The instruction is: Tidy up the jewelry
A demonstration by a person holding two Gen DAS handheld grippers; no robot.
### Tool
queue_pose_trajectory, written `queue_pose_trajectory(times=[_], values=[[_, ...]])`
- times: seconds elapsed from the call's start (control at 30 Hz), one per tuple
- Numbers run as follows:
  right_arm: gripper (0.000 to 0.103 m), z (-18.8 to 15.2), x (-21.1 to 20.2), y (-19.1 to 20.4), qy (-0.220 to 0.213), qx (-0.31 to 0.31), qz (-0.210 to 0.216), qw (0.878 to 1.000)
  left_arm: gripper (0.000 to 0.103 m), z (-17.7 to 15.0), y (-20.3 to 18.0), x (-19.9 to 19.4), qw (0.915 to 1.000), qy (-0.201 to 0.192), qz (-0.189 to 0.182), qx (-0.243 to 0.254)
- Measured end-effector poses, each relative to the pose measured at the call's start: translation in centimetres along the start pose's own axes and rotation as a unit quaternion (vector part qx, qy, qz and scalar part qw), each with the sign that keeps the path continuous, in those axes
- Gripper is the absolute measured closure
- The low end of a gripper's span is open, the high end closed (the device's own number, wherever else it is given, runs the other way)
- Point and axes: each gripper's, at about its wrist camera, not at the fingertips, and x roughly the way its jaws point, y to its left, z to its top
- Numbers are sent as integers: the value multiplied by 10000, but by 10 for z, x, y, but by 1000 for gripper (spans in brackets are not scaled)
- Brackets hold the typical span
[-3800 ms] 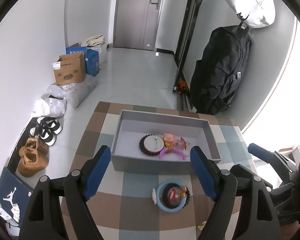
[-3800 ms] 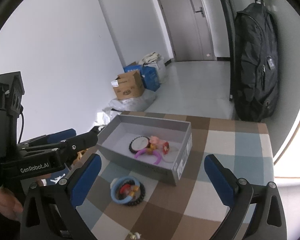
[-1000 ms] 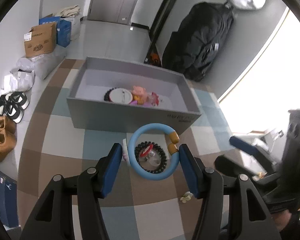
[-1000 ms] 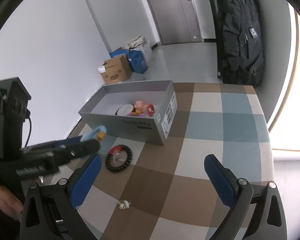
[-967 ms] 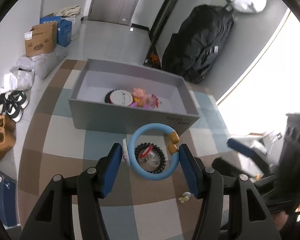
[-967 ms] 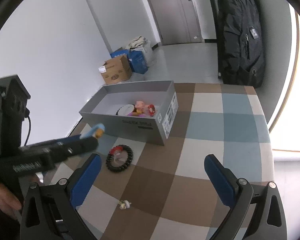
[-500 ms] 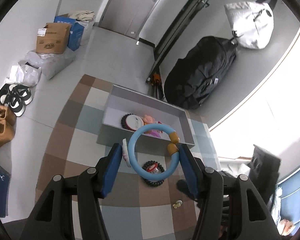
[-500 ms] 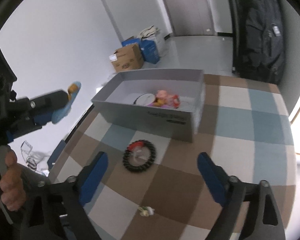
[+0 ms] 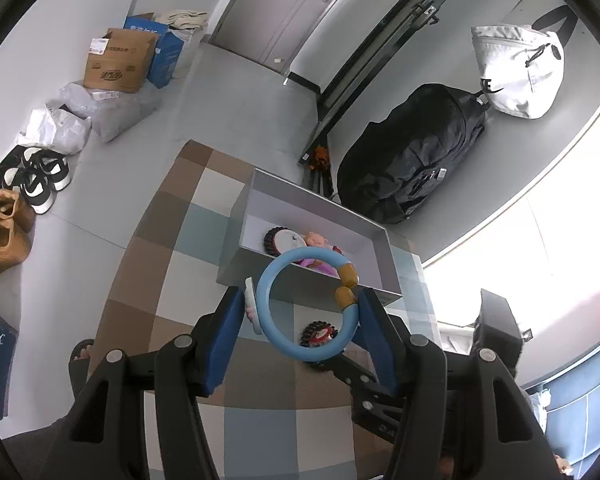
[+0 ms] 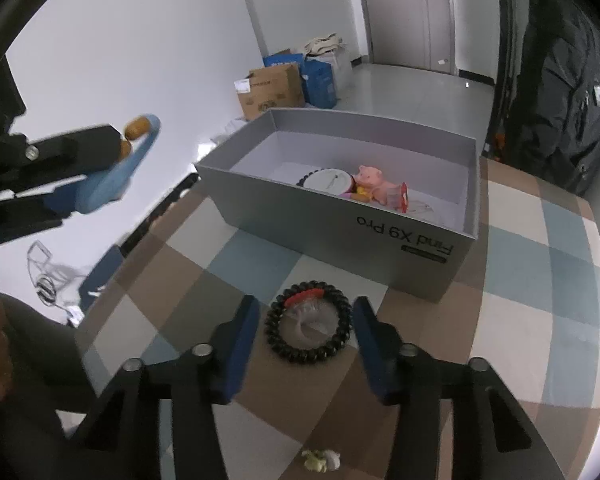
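Note:
My left gripper (image 9: 300,304) is shut on a blue ring bracelet (image 9: 284,340) with amber beads and holds it in the air in front of the grey box (image 9: 384,264). The same ring (image 10: 140,148) shows at the left of the right wrist view. My right gripper (image 10: 305,312) is low over the checked cloth. Its jaws are closing around a black bead bracelet (image 10: 276,336) with a red segment, and a thin gap shows on each side. The box (image 10: 340,224) holds a black bracelet with a white disc (image 10: 328,180), a pink pig figure (image 10: 374,184) and a purple ring.
A small yellow-white charm (image 10: 320,460) lies on the cloth just behind my right gripper. A black backpack (image 9: 412,160) leans against the wall behind the table. Cardboard boxes (image 9: 118,60), bags and shoes (image 9: 4,232) sit on the floor to the left.
The left gripper has lifted the blue ring off the cloth and away from the black bracelet. The right gripper has come down over that bracelet and its jaws have narrowed around it.

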Motion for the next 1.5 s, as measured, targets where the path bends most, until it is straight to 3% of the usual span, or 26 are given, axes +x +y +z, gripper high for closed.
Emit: queue_pose_trajectory(times=[0.13,0.3,0.87,1.5], values=[[81,1,7,5,65,-160,-130,9998,50,1,0,0,10000,-15,25,34],[89,-2,10,11,111,-376,-288,9988,50,0,-2,0,10000,-8,17,85],[89,4,-7,-2,-113,10,-138,9998,50,0,-7,-1,9999,-30,30,152],[89,9,-68,-24,-733,455,14,9963,50,-2,-30,1,9992,-207,126,333]])
